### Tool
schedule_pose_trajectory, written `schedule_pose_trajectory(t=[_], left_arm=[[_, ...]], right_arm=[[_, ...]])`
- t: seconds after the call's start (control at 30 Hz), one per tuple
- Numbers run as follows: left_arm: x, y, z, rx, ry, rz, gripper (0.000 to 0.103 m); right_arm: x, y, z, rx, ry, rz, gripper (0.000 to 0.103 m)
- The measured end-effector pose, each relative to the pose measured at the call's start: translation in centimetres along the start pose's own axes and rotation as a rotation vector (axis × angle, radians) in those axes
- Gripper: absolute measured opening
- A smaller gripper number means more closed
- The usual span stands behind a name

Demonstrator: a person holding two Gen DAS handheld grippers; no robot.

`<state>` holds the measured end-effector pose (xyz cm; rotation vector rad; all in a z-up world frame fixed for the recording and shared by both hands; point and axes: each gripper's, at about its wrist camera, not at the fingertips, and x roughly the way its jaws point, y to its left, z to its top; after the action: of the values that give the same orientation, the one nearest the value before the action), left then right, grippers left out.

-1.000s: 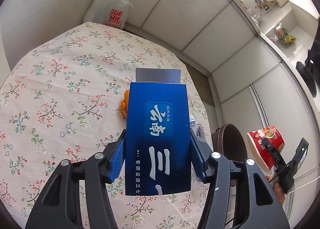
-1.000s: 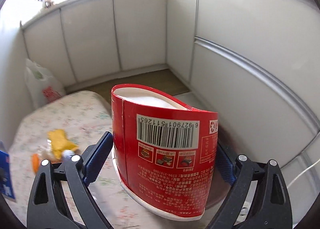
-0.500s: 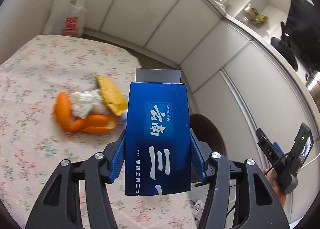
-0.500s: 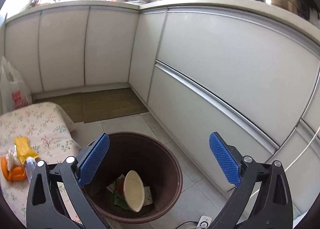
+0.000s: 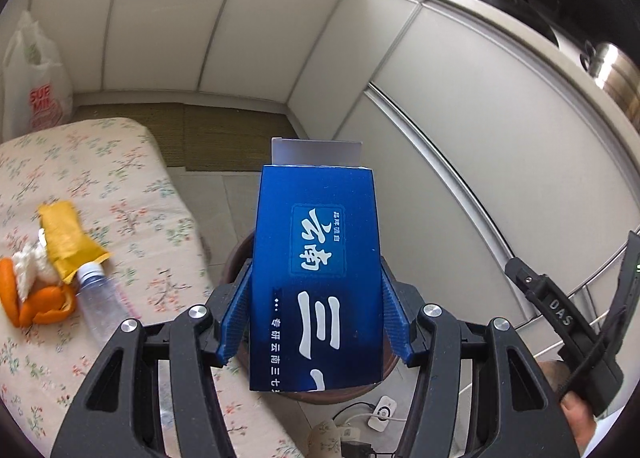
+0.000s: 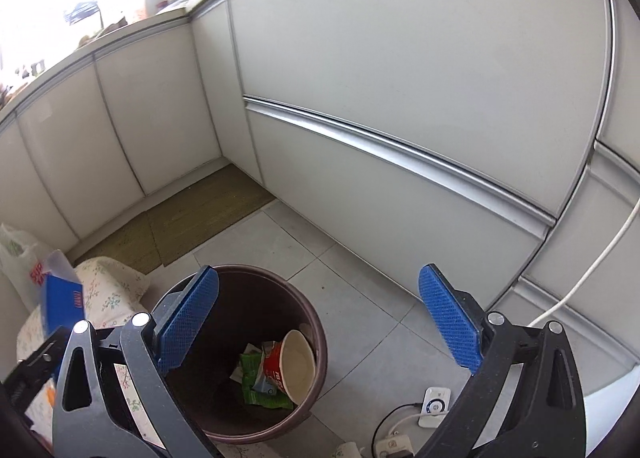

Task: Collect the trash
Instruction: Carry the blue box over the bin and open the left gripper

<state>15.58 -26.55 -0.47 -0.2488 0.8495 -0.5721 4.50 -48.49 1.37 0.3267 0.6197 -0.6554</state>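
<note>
Right gripper [image 6: 318, 322] has dropped the cup [image 6: 292, 366] into the bin [image 6: 312, 310].

the left tongs [image 5: 314, 322] had two black plastic arms with long cut-out slots, each fastened by round silver screws, and ended in blue ribbed pads [image 5: 236, 318]. the right tongs [image 6: 320, 330] were built alike: dark grey skeletal arms, silver screw heads, and blue pads [image 6: 450, 324] with a fine cross-hatched texture. seen from the left wrist, the right tongs' black body carried the white letters "das", a thin black cable and a small green light.
</note>
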Motion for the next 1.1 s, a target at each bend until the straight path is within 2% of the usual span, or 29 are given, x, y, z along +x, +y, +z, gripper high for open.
schedule_pose_trajectory(t=[0.3, 0.6, 0.73, 0.93, 1.1], left_arm=[[4.3, -2.7, -0.2, 0.057, 0.101, 0.021, 0.058], [3.9, -2.6, -0.8, 0.076, 0.111, 0.066, 0.064], [3.0, -2.1, -1.0, 0.083, 0.105, 0.098, 0.07], [2.1, 1.1, -1.6, 0.054, 0.128, 0.172, 0.076], [0.7, 7.3, -2.0, -0.03, 0.136, 0.273, 0.076]], right_arm=[[1.1, -2.0, 0.2, 0.043, 0.056, 0.005, 0.096], [1.3, -1.4, 0.2, 0.028, 0.064, 0.024, 0.096], [1.3, -0.7, -0.1, 0.011, 0.076, 0.034, 0.096], [1.5, 2.2, -1.2, -0.082, 0.106, 0.068, 0.096], [1.1, 5.5, -2.5, -0.185, 0.111, 0.096, 0.096]])
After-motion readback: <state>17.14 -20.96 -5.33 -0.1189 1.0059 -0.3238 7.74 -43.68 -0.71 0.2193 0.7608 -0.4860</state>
